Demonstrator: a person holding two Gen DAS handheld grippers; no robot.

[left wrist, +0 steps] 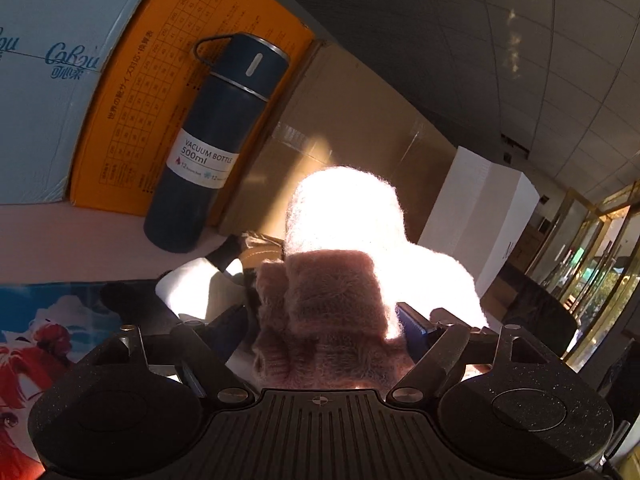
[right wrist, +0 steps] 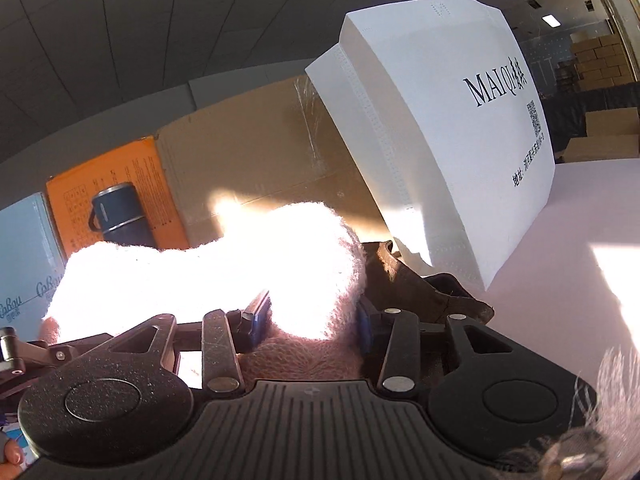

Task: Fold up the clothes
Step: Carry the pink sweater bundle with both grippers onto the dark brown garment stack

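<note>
1. The sweater is a fuzzy pink knit, bunched into a thick roll with ribbed folds.
2. Its sunlit upper part is washed out to white; the shaded lower part shows dusty pink.
3. In the right wrist view the sweater stretches sideways as a long lumpy mass above the pink table.
</note>
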